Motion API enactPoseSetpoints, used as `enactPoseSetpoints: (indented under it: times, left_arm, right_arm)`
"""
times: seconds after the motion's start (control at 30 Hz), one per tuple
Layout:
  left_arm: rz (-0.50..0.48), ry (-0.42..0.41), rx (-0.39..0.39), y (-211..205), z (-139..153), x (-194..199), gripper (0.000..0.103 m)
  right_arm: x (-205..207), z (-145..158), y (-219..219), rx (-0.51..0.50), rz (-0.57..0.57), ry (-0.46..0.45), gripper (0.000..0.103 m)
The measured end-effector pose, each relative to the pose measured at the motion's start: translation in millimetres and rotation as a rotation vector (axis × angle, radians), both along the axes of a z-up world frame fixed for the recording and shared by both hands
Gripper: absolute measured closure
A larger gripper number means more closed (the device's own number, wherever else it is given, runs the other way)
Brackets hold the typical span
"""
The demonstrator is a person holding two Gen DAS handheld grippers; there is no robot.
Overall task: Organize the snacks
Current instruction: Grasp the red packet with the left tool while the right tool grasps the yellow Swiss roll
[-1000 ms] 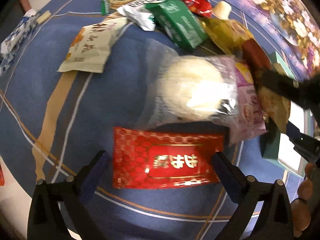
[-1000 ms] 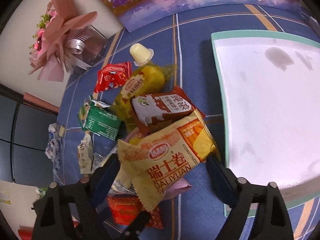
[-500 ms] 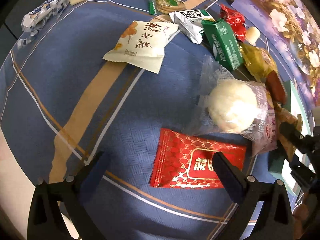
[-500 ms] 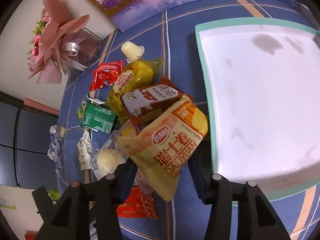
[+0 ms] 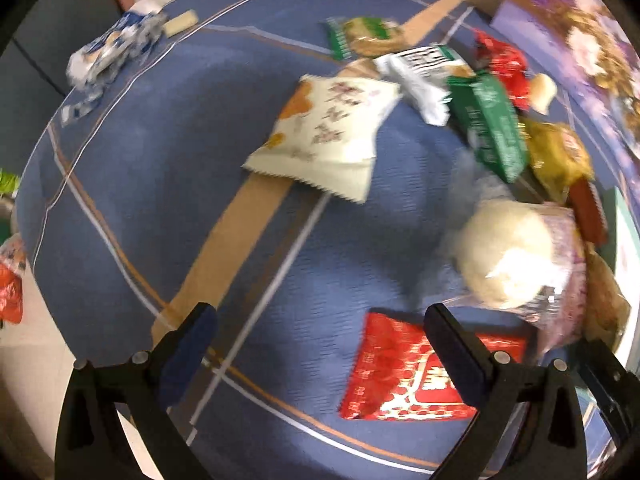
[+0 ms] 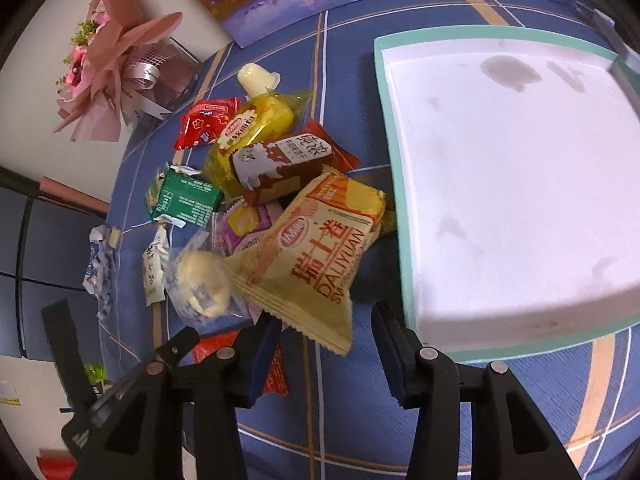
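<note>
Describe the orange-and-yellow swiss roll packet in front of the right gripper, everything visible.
The swiss roll packet is a puffy, glossy plastic pillow pack, pale yellow with an orange panel, a red oval logo, large red characters and "DALIYUAN" lettering. It is sealed, with crimped, serrated ends. It tilts, its near crimped end low between the fingers of the right gripper, which look closed on it, its far end resting on the snack pile. It sits just left of the teal-rimmed white tray.
</note>
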State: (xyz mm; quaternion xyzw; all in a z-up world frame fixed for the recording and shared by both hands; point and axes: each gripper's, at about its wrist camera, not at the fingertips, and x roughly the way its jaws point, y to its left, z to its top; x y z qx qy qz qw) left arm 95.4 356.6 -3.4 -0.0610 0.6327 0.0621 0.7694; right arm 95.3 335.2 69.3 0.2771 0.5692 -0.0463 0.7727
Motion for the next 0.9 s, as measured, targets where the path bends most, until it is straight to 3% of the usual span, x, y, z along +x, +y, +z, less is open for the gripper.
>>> enactPoseSetpoints:
  times: [0.27, 0.43, 0.57, 0.7, 0.83, 0.9]
  left_arm:
    - [-0.032, 0.057, 0.001, 34, -7, -8, 0.000]
    - [-0.107, 0.102, -0.047, 49, -8, -4, 0.000]
    - [-0.159, 0.082, -0.106, 54, 3, 0, 0.000]
    - [-0.260, 0.025, -0.123, 60, 22, 2, 0.000]
    - [-0.385, 0.024, -0.114, 47, 28, 12, 0.001]
    - [-0.422, 0.033, -0.106, 50, 26, 18, 0.007]
  right_arm:
    - [-11, 2, -5, 0.007, -0.008, 0.008, 0.053]
    - [-20, 4, -4, -0.002, -0.004, 0.018, 0.053]
    - [-26, 10, -3, -0.019, 0.005, 0.008, 0.053]
    - [-31, 16, -5, -0.023, 0.002, -0.005, 0.053]
    - [-32, 24, -8, -0.033, -0.004, -0.028, 0.053]
    - [-31, 28, -11, -0.019, -0.013, -0.055, 0.053]
